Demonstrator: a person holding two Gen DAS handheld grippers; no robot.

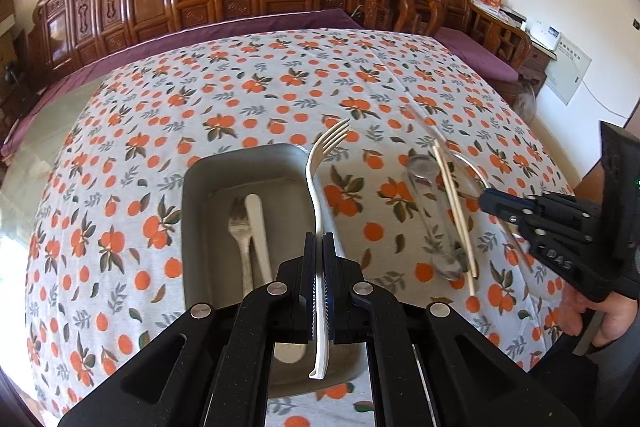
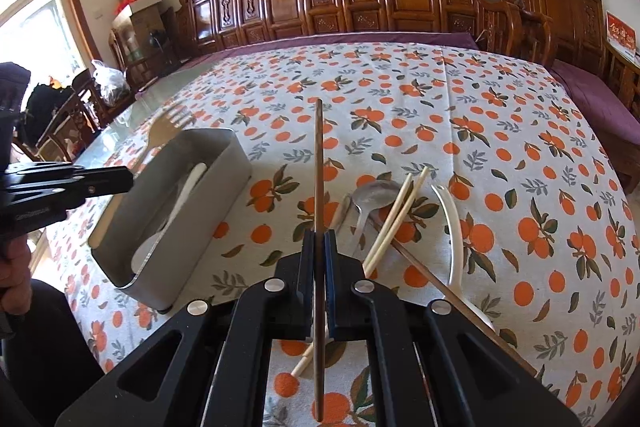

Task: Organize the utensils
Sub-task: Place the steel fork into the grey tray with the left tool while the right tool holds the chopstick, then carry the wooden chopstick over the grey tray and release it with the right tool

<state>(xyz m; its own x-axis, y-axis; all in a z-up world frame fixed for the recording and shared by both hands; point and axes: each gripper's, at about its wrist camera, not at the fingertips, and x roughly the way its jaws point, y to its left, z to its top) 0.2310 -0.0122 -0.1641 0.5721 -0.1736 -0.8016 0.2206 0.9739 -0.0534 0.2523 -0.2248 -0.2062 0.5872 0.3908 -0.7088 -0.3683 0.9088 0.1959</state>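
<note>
Above the grey bin [image 1: 200, 187], left gripper [image 1: 319, 247] pinches a white fork [image 1: 314, 187] lengthwise along it; right gripper [image 2: 319, 243] clamps 1 brown chopstick [image 2: 319, 155].

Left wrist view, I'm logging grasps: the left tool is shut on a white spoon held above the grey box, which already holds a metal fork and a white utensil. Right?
Not quite. The left tool is shut on a white fork, not a spoon; its tines show clearly in the left wrist view. The rest stands: it is above the grey box, which holds a metal fork and a white utensil.
</note>
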